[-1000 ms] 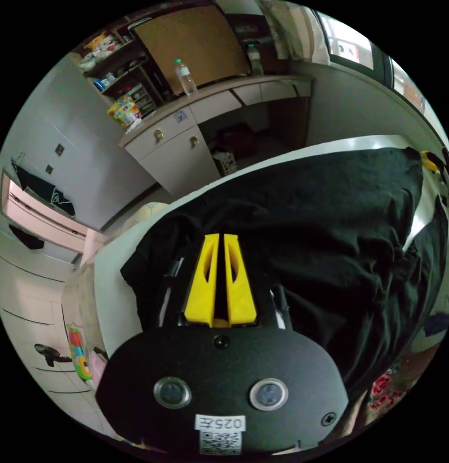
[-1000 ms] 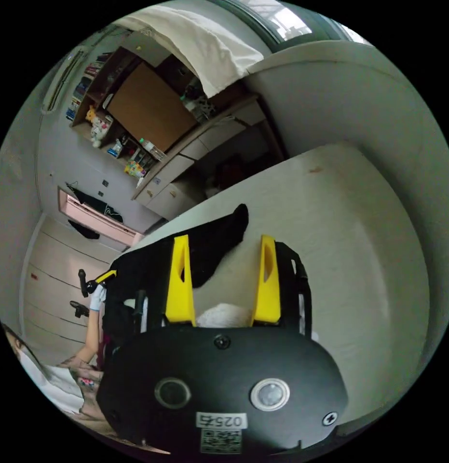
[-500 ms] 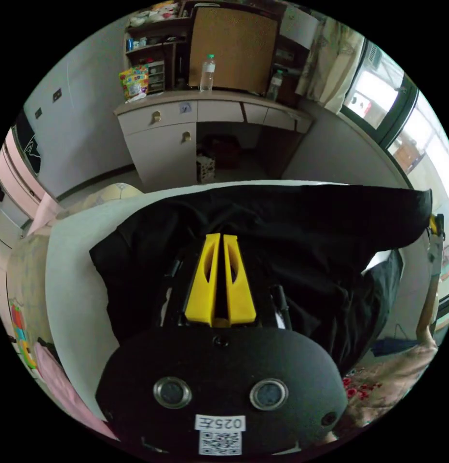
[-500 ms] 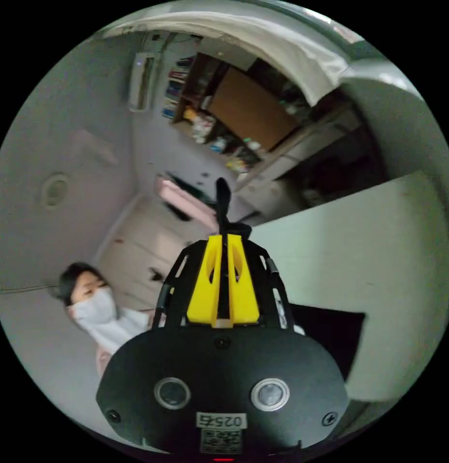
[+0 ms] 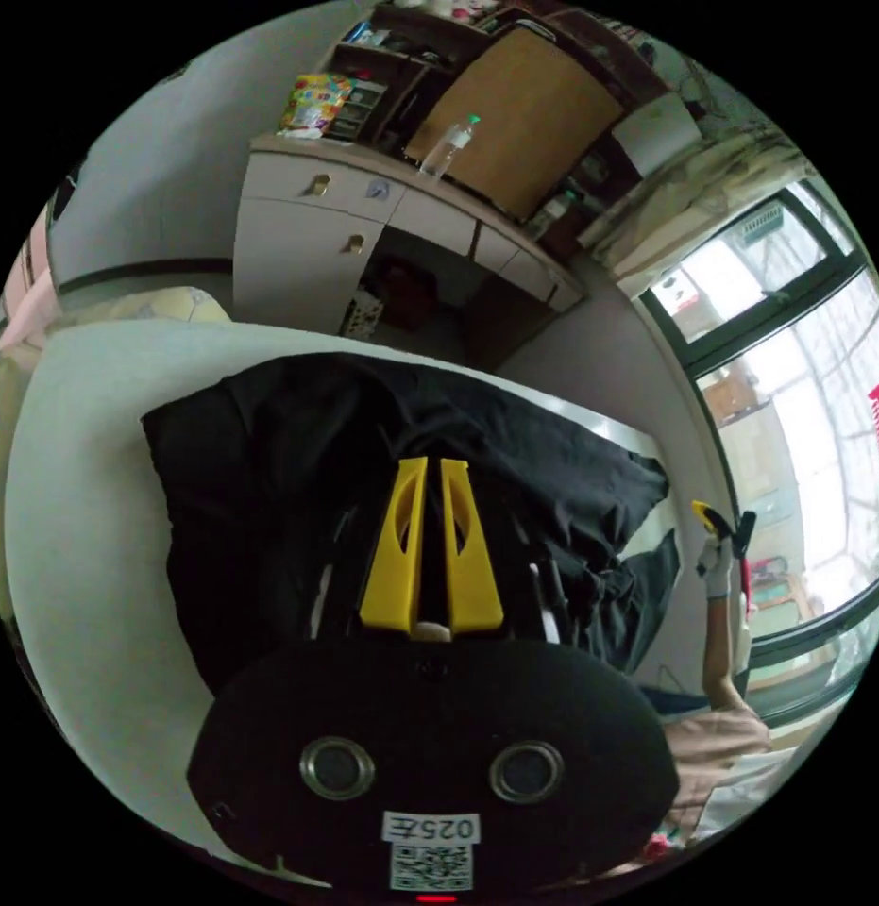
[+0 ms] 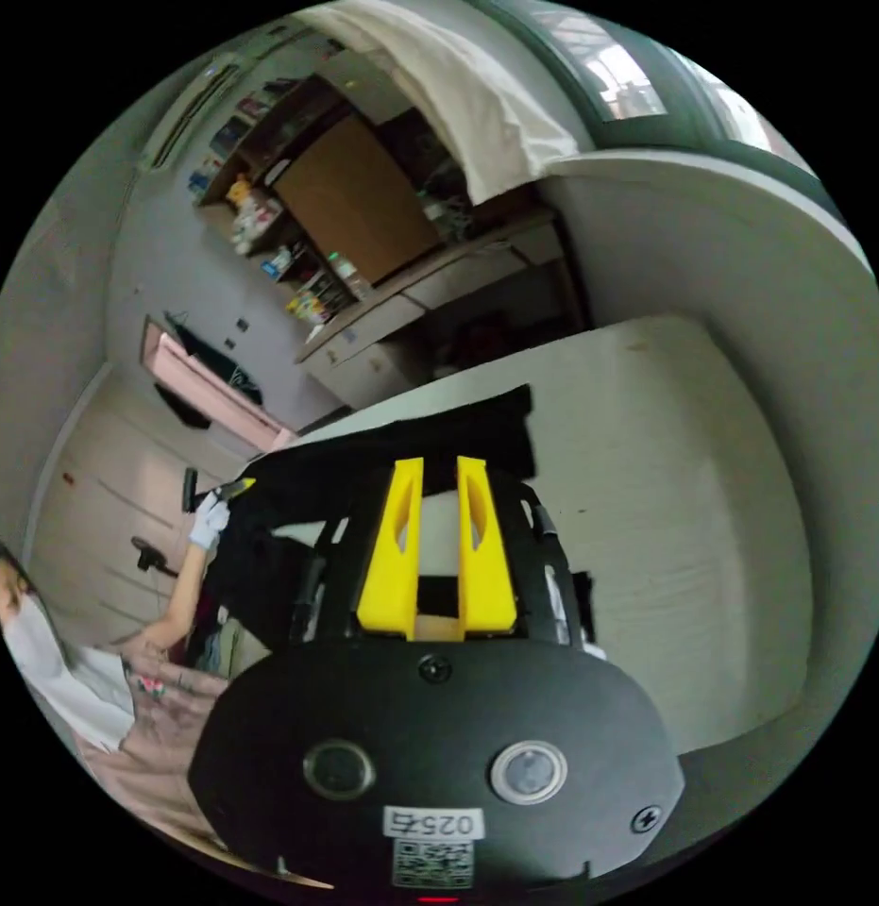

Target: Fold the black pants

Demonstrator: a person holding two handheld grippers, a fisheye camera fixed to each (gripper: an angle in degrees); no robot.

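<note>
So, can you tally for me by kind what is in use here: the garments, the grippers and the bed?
Pants: 1
Grippers: 2 (left gripper, right gripper)
Bed: 1
Total: 4

Matt black cloth pants (image 5: 269,453) lie on a smooth white bed (image 5: 71,528).

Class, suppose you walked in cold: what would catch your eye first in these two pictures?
The black pants sprawled across the pale bed, under the left tongs, whose yellow jaws stand close together. In the right gripper view, the right tongs hang slightly parted over the bed, with the pants' edge just beyond them.
</note>
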